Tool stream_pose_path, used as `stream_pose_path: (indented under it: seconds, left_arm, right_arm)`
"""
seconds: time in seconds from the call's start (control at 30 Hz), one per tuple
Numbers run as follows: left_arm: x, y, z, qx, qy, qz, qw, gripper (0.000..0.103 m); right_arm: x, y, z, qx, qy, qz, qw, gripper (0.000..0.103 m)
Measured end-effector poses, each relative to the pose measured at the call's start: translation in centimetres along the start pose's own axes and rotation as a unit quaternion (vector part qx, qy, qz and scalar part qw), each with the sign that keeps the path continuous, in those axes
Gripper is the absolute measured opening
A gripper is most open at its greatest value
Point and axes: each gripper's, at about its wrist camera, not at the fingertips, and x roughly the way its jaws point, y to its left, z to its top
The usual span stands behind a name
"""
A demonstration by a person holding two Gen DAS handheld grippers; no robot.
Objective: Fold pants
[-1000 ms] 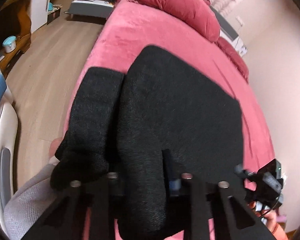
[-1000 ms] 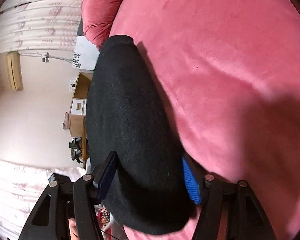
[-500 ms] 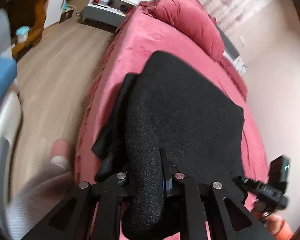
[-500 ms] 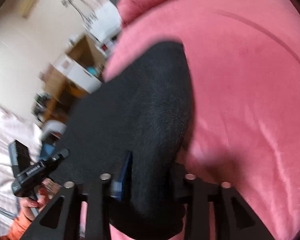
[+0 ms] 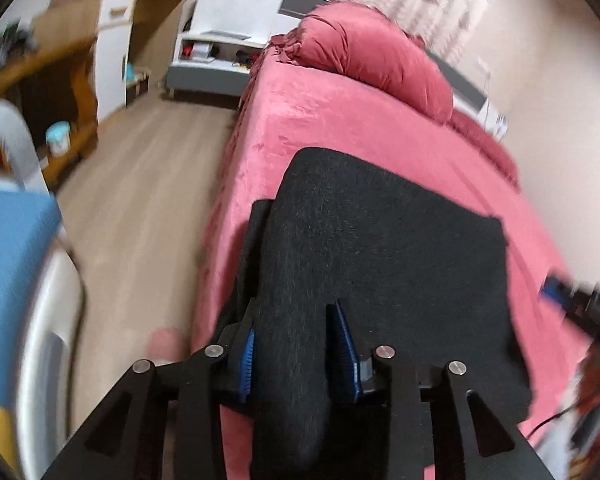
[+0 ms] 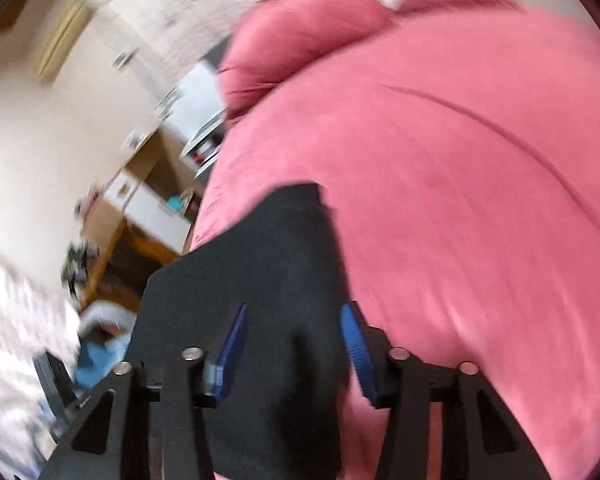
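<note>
Across the lower centre of the left wrist view, the black pants (image 5: 380, 248) are seen folded on the pink bedspread (image 5: 320, 120), near its left edge. The left gripper (image 5: 296, 344) has just been opening; a thick fold of the pants sits between its blue pads (image 5: 346, 348), and both pads appear to touch it. At lower centre of the right wrist view, the right gripper (image 6: 296, 344) has just been closing, fingers apart with pants cloth between them; pad contact cannot be told through the blur. A pink pillow (image 5: 372, 60) lies at upper centre.
</note>
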Motion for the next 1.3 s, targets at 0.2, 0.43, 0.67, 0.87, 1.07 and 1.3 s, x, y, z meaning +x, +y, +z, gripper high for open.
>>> stream_pose_path:
  seconds: [0.2, 0.43, 0.67, 0.87, 1.07, 1.3]
  left_arm:
    - [1.9, 1.2, -0.9, 0.019, 0.006, 0.022, 0.9996, 0.053]
    - [3.4, 3.0, -1.5, -0.037, 0.008, 0.018, 0.9991, 0.077]
    - [2.5, 4.8, 0.1, -0.083, 0.02, -0.003, 0.9963, 0.09]
    - [3.3, 5.5, 2.4, -0.095, 0.056, -0.034, 0.9933, 0.097]
    - [6.5, 5.0, 2.9, -0.052, 0.118, -0.057, 0.9901, 0.103]
    - [7.8, 4.4, 3.1, -0.05, 0.17, -0.118, 0.9771, 0.092]
  right_arm:
    - [5.7, 1.4, 2.9, -0.093, 0.039, -0.033, 0.994, 0.029]
    - [13.0, -1.5, 4.0, -0.055, 0.077, -0.075, 0.993, 0.023]
    - [8.6, -1.8, 3.3, -0.041, 0.042, -0.033, 0.998, 0.03]
    - [4.1, -4.7, 0.9, 0.033, 0.017, -0.011, 0.999, 0.066]
    - [5.4, -8.1, -1.2, 0.115, 0.068, 0.026, 0.991, 0.066]
    - [8.3, -9.8, -1.8, 0.166, 0.116, 0.115, 0.972, 0.068]
